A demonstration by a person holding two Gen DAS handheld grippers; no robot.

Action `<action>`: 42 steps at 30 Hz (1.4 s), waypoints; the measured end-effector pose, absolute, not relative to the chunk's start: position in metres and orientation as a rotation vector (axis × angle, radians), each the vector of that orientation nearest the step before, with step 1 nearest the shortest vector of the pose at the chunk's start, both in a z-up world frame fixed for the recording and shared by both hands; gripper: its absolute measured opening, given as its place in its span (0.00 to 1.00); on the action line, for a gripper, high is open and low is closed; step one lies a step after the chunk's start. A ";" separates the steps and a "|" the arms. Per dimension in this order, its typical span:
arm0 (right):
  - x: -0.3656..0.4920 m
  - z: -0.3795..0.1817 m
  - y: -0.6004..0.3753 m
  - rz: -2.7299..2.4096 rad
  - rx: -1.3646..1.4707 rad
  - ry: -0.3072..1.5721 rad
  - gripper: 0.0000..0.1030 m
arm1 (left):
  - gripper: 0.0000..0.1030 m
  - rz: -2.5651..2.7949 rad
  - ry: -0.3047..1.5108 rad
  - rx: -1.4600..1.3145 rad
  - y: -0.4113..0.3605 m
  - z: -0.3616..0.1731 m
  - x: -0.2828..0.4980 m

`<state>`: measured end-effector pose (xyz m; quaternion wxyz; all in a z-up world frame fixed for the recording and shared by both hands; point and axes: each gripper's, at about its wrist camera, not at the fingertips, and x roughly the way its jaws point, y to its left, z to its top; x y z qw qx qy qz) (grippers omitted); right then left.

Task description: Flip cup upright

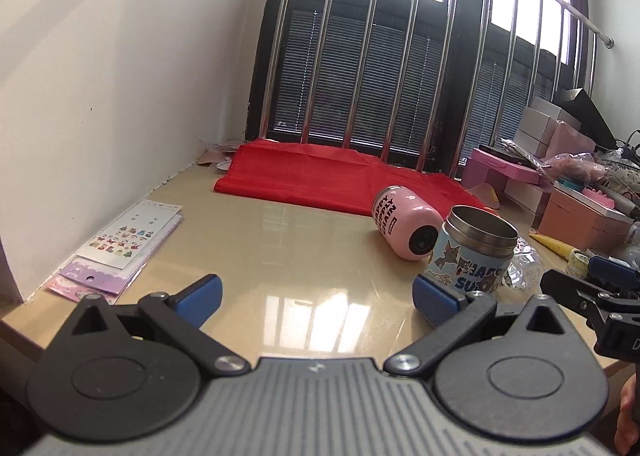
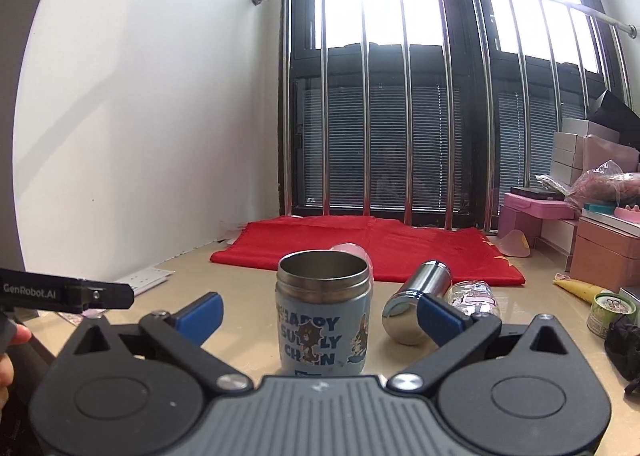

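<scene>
1. The blue cup stands upright on the table, mouth up, dead centre between the spread fingers of the right gripper, which hold nothing. By the look of it the flip is done; a careless pull-back could clip the cup's wall and tip it again.
2. The pink cup lies on its side at the blue cup's 11 o'clock in the left wrist view. It looks free to roll; a nudge could send it into the blue cup or onto the red cloth.
3. A steel cup lies on its side at the blue cup's 3 o'clock, just beside the right gripper's right finger, which could knock it.
4. The left gripper has its fingers wide apart and empty; its right finger sits close to the blue cup's base, another way to bump it.
5. Boxes crowd the 3 o'clock edge, limiting room to swing out.
</scene>
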<state>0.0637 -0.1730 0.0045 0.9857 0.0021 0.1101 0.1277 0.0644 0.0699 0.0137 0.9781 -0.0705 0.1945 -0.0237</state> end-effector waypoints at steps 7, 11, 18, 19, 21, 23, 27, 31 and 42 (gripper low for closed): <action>0.006 0.000 -0.190 0.215 0.033 0.227 1.00 | 1.00 -0.019 0.334 -0.105 0.061 0.004 0.014; -0.017 -0.008 -0.196 0.199 0.035 0.246 1.00 | 1.00 -0.018 0.320 -0.077 0.054 -0.001 -0.011; -0.039 -0.015 -0.199 0.175 0.032 0.271 1.00 | 1.00 -0.052 0.324 -0.057 0.044 -0.005 -0.038; -0.040 -0.015 -0.199 0.174 0.032 0.270 1.00 | 1.00 -0.056 0.324 -0.056 0.043 -0.005 -0.040; -0.044 -0.015 -0.199 0.173 0.031 0.268 1.00 | 1.00 -0.062 0.327 -0.053 0.040 -0.006 -0.043; -0.047 -0.014 -0.199 0.172 0.028 0.265 1.00 | 1.00 -0.069 0.328 -0.048 0.038 -0.006 -0.046; -0.049 -0.013 -0.197 0.174 0.027 0.264 1.00 | 1.00 -0.075 0.329 -0.044 0.036 -0.007 -0.050; -0.047 -0.012 -0.197 0.175 0.027 0.265 1.00 | 1.00 -0.074 0.333 -0.047 0.037 -0.006 -0.048; -0.047 -0.013 -0.195 0.172 0.024 0.266 1.00 | 1.00 -0.076 0.331 -0.044 0.037 -0.007 -0.047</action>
